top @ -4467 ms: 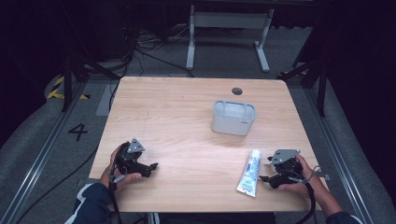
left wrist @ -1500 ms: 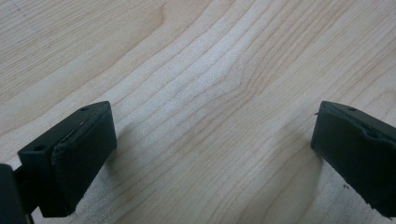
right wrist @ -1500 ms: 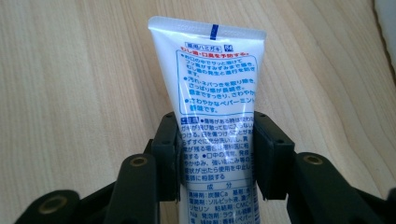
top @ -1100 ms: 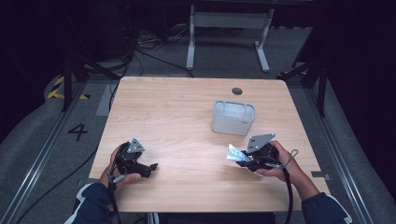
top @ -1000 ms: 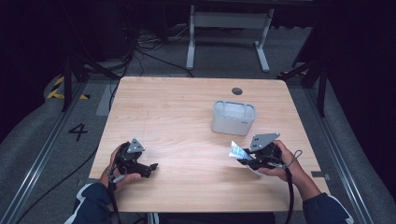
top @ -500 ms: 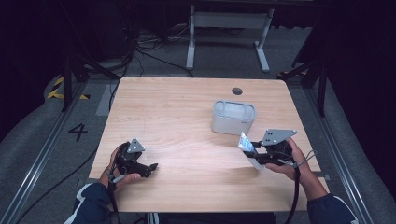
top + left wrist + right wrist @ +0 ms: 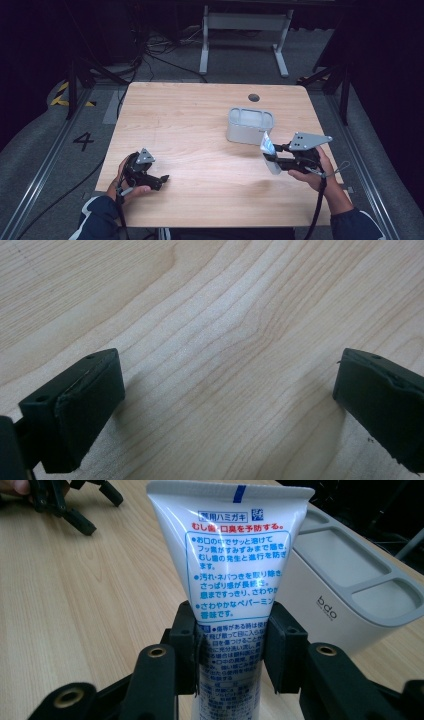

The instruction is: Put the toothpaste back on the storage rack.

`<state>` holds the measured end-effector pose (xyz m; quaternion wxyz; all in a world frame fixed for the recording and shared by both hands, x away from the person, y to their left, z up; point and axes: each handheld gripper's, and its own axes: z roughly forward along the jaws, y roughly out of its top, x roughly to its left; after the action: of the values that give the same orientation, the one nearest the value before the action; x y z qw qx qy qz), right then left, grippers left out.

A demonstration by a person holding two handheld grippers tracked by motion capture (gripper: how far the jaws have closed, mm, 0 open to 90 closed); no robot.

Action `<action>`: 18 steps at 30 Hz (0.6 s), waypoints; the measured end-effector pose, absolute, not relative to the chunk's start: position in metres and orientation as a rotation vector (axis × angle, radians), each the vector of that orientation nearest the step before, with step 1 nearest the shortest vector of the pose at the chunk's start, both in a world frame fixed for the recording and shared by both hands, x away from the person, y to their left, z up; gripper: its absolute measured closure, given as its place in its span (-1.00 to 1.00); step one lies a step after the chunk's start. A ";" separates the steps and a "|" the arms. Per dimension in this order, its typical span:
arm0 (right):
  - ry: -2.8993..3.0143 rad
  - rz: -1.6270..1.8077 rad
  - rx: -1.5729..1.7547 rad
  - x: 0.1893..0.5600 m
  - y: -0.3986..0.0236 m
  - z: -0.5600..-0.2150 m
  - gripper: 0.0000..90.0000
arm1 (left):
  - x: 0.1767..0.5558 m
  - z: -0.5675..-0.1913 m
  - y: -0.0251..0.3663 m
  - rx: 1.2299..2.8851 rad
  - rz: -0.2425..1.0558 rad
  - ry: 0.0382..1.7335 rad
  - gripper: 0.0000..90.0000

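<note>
Right gripper view is showing your right gripper [image 7: 231,645] clamping the tube [image 7: 235,555] low on its body, crimped end up, so most of its length is standing free above the pads. That is where you are risking trouble: the tube is soft and glossy, and a quick swing could be letting it pivot or slide in the grip. Just beyond it, the holder [image 7: 350,580] is sitting close on the worktop [image 7: 75,605]; if you are aiming for one of its compartments, the dividers and rim are likely to be catching the tube's lower end unless you are coming in from above and upright.

High view is placing the tube [image 7: 267,150] in the air just in front of the holder [image 7: 250,125]. Your left gripper [image 7: 162,179] is resting open on the worktop, well apart, leaving wide bare wood between. The right edge of the worktop [image 7: 327,150] is lying near your right hand.
</note>
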<state>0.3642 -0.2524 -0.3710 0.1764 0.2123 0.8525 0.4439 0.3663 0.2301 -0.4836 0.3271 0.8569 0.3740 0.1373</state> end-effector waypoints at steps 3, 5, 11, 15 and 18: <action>2.395 1.274 0.602 0.365 -0.252 -0.366 0.41 | 0.366 -0.484 0.230 2.244 0.359 0.980 -0.99; 2.377 1.271 0.600 0.365 -0.252 -0.364 0.41 | 0.366 -0.484 0.230 2.244 0.360 0.980 -0.99; 2.349 1.279 0.614 0.368 -0.254 -0.356 0.41 | 0.366 -0.484 0.230 2.244 0.359 0.980 -0.99; 2.341 1.287 0.619 0.371 -0.254 -0.352 0.41 | 0.366 -0.484 0.230 2.244 0.360 0.980 -0.99; 2.334 1.290 0.618 0.373 -0.252 -0.349 0.40 | 0.366 -0.484 0.230 2.245 0.359 0.980 -0.99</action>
<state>0.3725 -0.2522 -0.3493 0.2006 0.2211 0.8353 0.4617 0.3663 0.2301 -0.4836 0.3270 0.8570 0.3740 0.1372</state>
